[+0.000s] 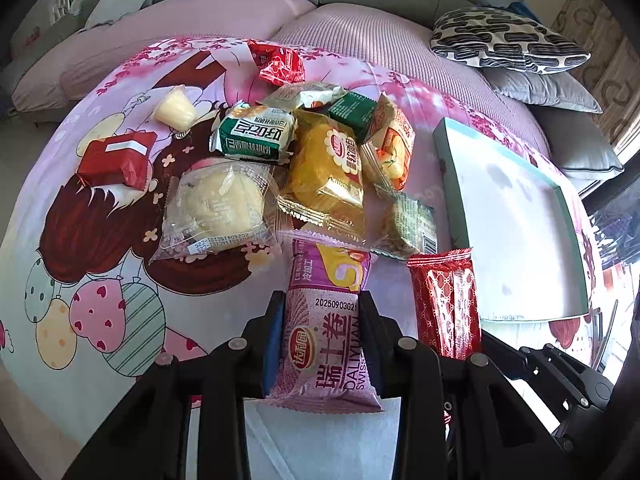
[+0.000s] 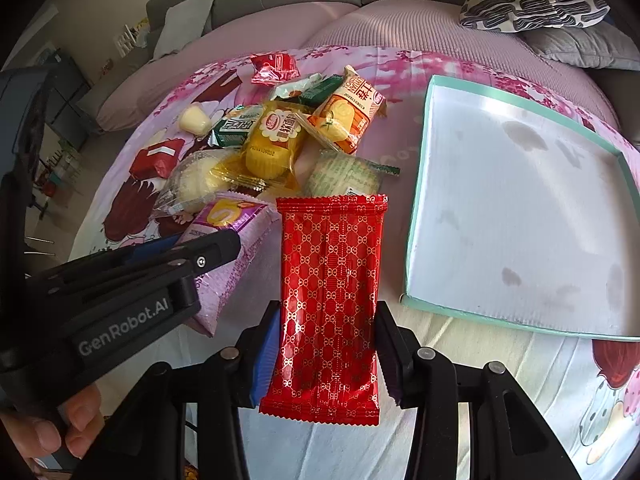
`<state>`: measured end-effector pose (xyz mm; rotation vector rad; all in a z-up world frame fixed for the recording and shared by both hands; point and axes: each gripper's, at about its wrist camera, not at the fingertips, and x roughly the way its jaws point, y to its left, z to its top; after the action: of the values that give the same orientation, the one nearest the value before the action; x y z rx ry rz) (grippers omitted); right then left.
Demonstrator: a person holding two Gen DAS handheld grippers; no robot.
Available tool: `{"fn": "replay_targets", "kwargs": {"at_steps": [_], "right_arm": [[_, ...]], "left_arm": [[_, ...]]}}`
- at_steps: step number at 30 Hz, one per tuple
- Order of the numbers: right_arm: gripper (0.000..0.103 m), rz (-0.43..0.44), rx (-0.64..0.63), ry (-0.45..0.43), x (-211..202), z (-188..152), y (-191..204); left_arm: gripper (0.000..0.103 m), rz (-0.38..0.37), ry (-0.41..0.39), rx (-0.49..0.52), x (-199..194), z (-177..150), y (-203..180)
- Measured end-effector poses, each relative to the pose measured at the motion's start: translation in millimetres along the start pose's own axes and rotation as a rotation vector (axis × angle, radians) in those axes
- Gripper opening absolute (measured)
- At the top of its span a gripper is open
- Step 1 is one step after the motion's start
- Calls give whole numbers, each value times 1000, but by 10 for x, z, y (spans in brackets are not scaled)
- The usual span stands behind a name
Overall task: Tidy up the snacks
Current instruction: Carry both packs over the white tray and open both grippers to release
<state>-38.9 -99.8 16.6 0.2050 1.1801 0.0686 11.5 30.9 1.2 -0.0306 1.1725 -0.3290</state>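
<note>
1. Two packets are in my tongs at once, so I carry both to the teal tray [image 2: 424, 184], which lies empty on the sofa's printed sheet [image 1: 80, 216], right of the snack pile [image 1: 320, 152].
2. My right tongs [image 2: 326, 354] clamp the red packet [image 2: 330, 300] across its width; I judge it goes in first, being nearer the tray.
3. My left tongs [image 1: 322, 344] pinch the purple Swiss roll [image 1: 326, 332] tight; soft cake, so I squeeze no harder and lay it flat alongside.
</note>
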Motion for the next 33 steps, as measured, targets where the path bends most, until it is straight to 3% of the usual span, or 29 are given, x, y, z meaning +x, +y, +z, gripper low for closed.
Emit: {"fn": "replay_targets", "kwargs": {"at_steps": [18,24,33], "right_arm": [[48,16,29,-43,-141,7,-88],[48,-10,127,-89,-267,87,-415],[47,-108,315,-167,-417,111,-1098]], "left_arm": [[37,0,-59,-18,-133,43,-42],[36,-22,-101,-7,-191,96,-152],[36,-72,-140,117,-195,237,-677]]}}
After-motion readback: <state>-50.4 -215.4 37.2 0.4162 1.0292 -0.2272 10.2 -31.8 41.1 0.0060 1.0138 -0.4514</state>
